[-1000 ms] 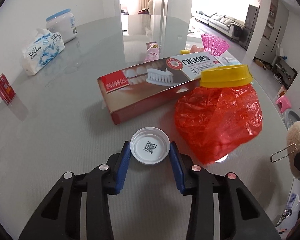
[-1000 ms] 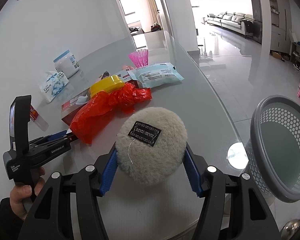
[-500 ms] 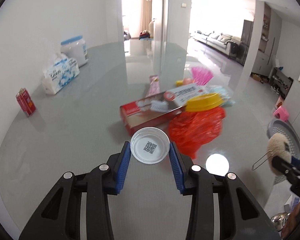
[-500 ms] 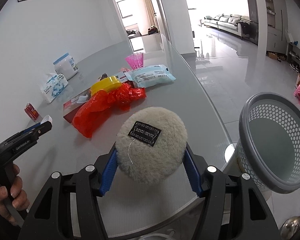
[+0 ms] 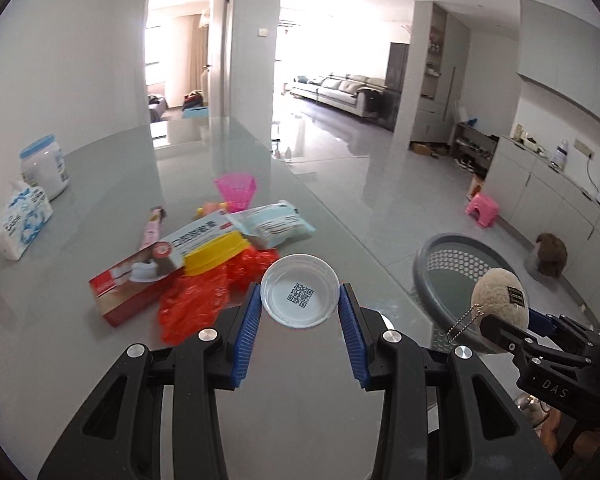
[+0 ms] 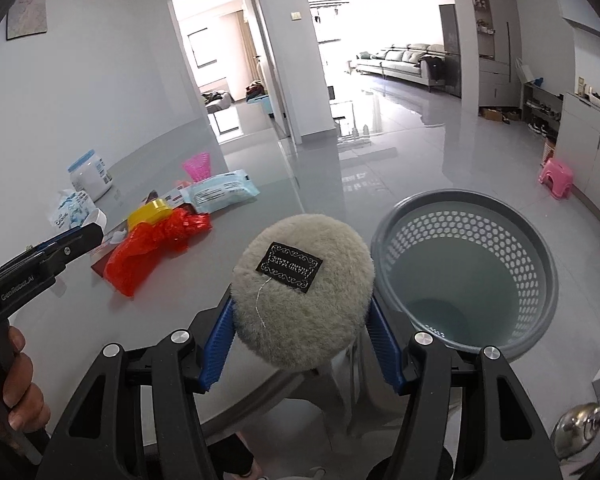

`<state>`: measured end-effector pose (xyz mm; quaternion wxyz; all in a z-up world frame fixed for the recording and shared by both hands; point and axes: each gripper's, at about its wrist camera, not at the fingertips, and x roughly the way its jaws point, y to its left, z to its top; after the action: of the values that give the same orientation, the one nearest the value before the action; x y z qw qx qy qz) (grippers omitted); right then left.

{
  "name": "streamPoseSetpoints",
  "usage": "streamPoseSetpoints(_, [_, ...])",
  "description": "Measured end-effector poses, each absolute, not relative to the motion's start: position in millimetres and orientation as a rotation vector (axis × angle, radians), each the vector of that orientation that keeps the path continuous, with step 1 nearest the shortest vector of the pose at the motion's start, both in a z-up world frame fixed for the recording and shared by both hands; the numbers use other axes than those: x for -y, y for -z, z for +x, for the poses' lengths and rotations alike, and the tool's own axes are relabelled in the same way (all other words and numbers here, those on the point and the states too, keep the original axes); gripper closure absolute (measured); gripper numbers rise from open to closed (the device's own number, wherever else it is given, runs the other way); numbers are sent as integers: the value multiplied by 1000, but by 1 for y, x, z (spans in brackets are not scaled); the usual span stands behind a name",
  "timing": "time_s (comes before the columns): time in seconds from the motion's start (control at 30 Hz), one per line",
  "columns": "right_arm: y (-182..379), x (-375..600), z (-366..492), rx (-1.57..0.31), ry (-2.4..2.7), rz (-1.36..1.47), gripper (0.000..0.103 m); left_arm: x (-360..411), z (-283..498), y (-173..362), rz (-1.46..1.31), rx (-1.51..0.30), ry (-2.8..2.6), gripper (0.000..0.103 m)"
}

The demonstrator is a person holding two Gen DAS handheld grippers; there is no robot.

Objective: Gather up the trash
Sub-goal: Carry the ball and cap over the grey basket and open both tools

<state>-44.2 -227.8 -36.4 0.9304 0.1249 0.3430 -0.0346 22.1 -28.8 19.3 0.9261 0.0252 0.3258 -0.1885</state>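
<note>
Two grips held: white lid (image 5: 299, 290) pinched in left gripper (image 5: 300, 312) jaws, fluffy pompom (image 6: 302, 293) in right gripper (image 6: 300, 332) jaws, beside grey basket (image 6: 540, 248); glossy grey bench (image 5: 100, 360) left of basket.

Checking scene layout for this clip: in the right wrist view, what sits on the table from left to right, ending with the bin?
White jar → tissue pack → yellow lid → red plastic bag → wipes packet → grey basket beside the table.

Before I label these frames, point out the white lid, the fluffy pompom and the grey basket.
white lid (image 5: 299, 295), left wrist view, inner face.
fluffy pompom (image 6: 300, 304), right wrist view, front fur.
grey basket (image 6: 540, 256), right wrist view, perforated wall.
</note>
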Motion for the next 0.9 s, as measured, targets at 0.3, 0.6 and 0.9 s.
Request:
streamPoseSetpoints(0.3, [47,300,-86,-663,239,362,44,117,17,-11,136,-676,571,64])
streamPoseSetpoints(0.6, [71,364,-101,-663,358,444,44,209,24,15,248,-717,690,64])
streamPoseSetpoints(0.9, [95,389,-81,-682,359,488,44,267,46,55,335,-783,728,64])
